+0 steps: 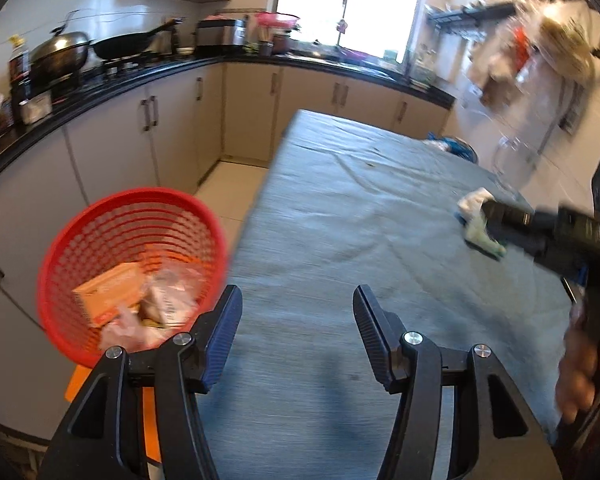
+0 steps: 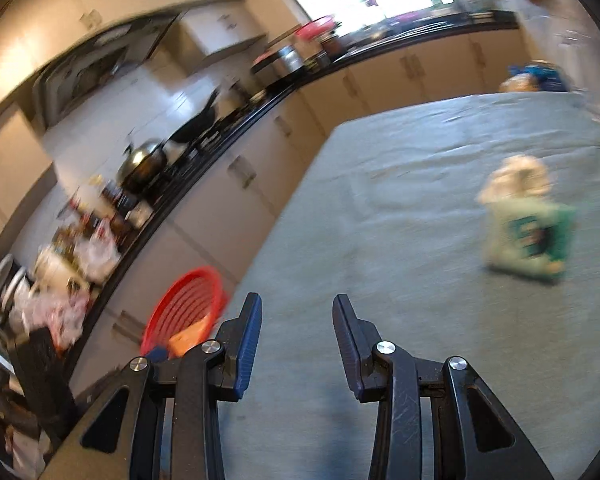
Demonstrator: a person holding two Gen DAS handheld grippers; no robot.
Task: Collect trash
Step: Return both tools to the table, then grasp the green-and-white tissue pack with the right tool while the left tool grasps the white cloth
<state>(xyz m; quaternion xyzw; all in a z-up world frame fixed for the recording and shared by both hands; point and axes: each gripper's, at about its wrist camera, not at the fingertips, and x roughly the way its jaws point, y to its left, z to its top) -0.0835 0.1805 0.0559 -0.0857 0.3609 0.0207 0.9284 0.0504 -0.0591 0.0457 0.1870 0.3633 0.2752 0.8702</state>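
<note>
Two claws apart – left (image 1: pixel 296 336), right (image 2: pixel 296 340) – one red basket (image 1: pixel 60 264), one green packet (image 2: pixel 528 236)

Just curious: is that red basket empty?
No, the red basket already holds an orange box and some crumpled wrappers.

the table (image 1: pixel 340 240) is the landmark. the basket (image 1: pixel 132 272) stands just beside the table's left edge, and a box (image 1: pixel 108 300) and wrappers (image 1: pixel 168 304) lie in it. a packet (image 2: pixel 528 236) lies on the table toward its right side, with crumpled paper (image 2: pixel 516 180) just behind it. the counter (image 1: pixel 100 92) runs to the left of the table and behind its far end. a wok (image 1: pixel 120 46) sits on the counter.
</note>
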